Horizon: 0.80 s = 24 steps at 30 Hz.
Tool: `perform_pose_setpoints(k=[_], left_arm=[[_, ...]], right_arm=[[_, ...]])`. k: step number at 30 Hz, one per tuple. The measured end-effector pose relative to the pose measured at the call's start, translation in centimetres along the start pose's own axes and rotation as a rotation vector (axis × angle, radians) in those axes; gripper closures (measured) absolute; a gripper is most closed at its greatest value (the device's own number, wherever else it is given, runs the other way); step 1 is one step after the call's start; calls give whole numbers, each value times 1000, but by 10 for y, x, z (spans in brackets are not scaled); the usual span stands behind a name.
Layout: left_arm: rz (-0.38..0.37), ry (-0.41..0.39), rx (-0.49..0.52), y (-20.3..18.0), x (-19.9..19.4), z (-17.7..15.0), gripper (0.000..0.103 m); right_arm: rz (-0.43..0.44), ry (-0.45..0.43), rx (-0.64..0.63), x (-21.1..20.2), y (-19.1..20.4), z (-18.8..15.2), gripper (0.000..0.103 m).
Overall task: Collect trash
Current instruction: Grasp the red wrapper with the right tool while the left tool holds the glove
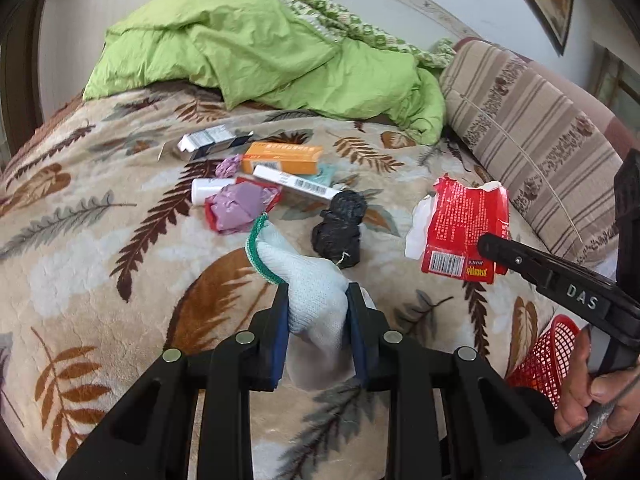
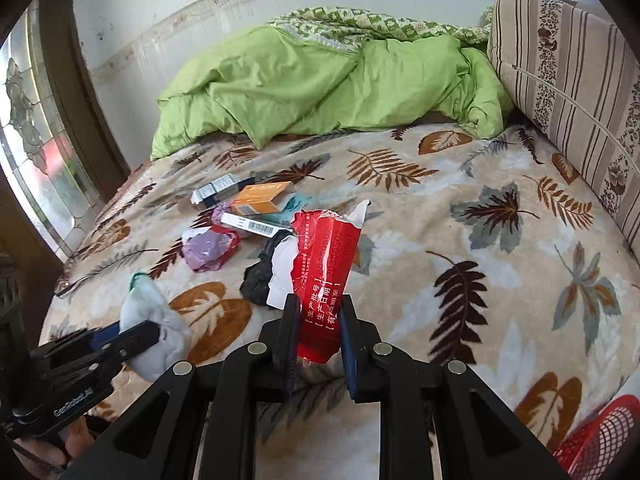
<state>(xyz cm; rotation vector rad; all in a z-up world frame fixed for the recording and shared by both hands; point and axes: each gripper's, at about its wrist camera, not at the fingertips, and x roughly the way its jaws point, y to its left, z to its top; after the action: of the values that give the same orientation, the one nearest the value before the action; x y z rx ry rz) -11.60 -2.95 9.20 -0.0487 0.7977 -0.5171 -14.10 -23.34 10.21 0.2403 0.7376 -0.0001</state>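
the left gripper (image 1: 318, 300) is clamped on a white glove (image 1: 308, 280). the right gripper (image 2: 318, 316) is clamped on a torn red packet (image 2: 324, 264), held clear above the leaf-print blanket (image 2: 460, 220). remaining trash, including an orange box (image 1: 282, 157) and a black bag (image 1: 338, 230), lies mid-blanket. a red basket (image 1: 546, 360) sits at the blanket's near edge.

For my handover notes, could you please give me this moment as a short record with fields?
left hand-held gripper: shut on white glove
right hand-held gripper: shut on torn red packet
still on bed blanket: black bag, orange box, purple bag, white bottle, barcoded box
bin: red mesh basket, at the bed's near edge
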Motion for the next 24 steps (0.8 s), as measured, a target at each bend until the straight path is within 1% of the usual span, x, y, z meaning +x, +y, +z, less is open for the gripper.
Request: perform_pose_setpoints(k=[5,10,17,24], left_arm=[[8,-19,55,-21,-12,-2,77],[2,-19,92,-38,-19,-6,77],[-8,-21,127,-56,-28,-9,77],[-19,-21,147,-68,-33,-11,77]], right_arm=[[31,-18,23,-28,-2,-14,84],[47,-32,42,-53,-6,-30,84],[49,-32,73,-68,-14,-42,84],[57,-46,89,-79,-20,-45,84]])
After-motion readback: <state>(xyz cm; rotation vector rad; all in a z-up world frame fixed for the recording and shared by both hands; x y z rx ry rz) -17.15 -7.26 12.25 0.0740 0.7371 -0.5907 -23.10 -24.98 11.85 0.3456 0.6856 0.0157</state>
